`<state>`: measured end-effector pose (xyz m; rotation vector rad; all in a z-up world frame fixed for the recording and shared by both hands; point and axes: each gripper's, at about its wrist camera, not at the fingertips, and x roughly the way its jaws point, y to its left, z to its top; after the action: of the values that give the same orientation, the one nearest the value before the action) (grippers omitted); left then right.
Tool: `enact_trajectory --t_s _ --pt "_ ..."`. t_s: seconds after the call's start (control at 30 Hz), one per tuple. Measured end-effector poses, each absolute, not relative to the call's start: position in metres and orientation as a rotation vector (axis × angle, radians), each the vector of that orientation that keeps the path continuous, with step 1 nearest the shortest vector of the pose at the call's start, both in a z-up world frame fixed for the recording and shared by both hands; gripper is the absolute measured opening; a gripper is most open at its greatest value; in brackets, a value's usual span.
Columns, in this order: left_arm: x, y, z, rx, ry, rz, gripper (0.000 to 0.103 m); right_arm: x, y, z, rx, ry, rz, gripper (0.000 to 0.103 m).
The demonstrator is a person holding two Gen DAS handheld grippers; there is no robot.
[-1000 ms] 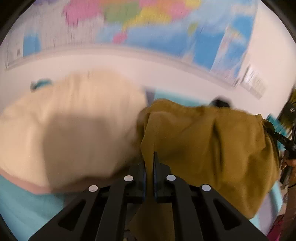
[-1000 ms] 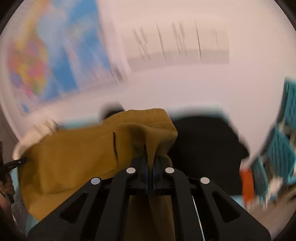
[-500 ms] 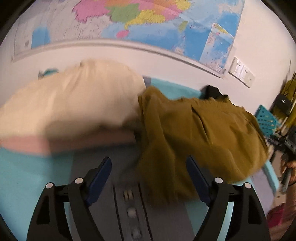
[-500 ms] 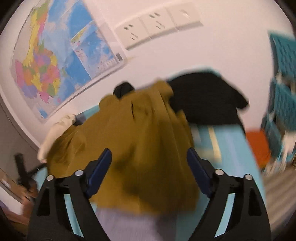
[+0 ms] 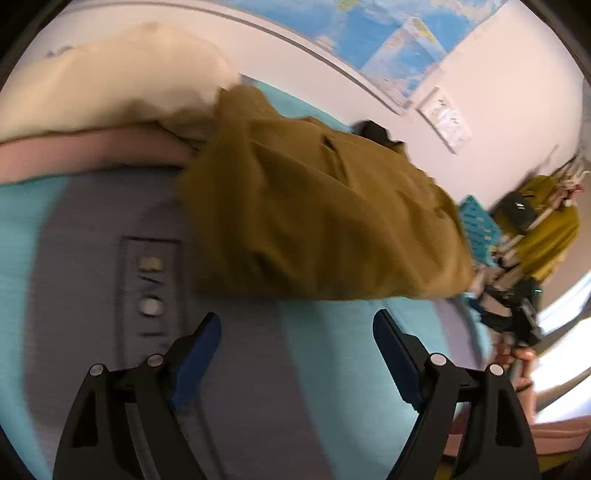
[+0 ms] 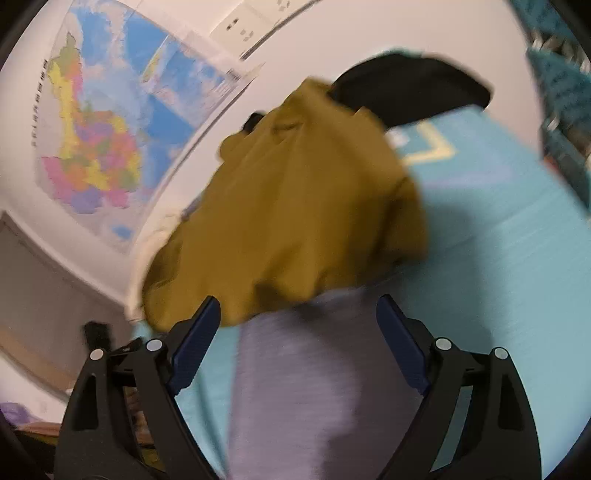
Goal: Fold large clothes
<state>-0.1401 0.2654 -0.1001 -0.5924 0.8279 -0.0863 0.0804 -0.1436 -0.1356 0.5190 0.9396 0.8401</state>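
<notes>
Mustard-brown garment point(image 5: 314, 218) lies in a loose heap on a surface covered in turquoise cloth point(image 5: 22, 236) with a wide grey band point(image 5: 240, 369) running toward the camera; whether that surface is a bed or a worktop cannot be told. In the left wrist view the garment's near edge sits ahead of the left hand-held gripper point(image 5: 295, 350), apart from the blue-padded fingers point(image 5: 195, 350). The jaws stand wide apart with nothing between them but the grey band; they have just been opening, the last stretch barely at all. To the garment's left a cream pillow-like bundle point(image 5: 110, 77) rests on a pink layer point(image 5: 85, 155), touching the garment's far left corner. A map point(image 5: 391, 55) hangs on the white wall behind, and a turquoise basket point(image 5: 478, 225) shows past the garment's right end.

In the right wrist view the same garment point(image 6: 295, 206) fills the middle, its near hem just beyond the right hand-held gripper point(image 6: 299, 332) and close to the left finger's point(image 6: 195, 336) tip, though blur hides whether they touch. These jaws too have just been opening wider, and hold nothing. A black garment point(image 6: 410, 92) lies behind the mustard one, against the wall, below the wall sockets point(image 6: 255, 26). The map point(image 6: 110, 122) covers the wall to the left.
</notes>
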Motion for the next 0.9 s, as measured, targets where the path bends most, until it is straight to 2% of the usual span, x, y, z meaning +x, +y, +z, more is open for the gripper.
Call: enact_trajectory --t_s 0.17,0.3,0.47,0.77,0.9 --pt "-0.119 0.258 -0.103 -0.633 0.82 -0.104 0.087 0.094 -0.114 -0.14 0.51 0.944 0.86 0.086" --pt "-0.1 0.259 -0.105 -0.715 0.816 -0.108 0.096 0.11 -0.095 -0.139 0.512 0.94 0.832 0.086" --pt "-0.082 0.264 -0.103 -0.758 0.81 -0.05 0.096 0.116 -0.095 -0.141 0.593 0.908 0.803 0.086" --pt "-0.068 0.235 -0.097 -0.552 0.842 0.116 0.095 0.113 -0.098 -0.14 0.579 0.901 0.764 0.084" --pt "-0.068 0.237 -0.097 -0.544 0.846 0.122 0.095 0.113 -0.092 -0.139 0.564 0.898 0.747 0.088"
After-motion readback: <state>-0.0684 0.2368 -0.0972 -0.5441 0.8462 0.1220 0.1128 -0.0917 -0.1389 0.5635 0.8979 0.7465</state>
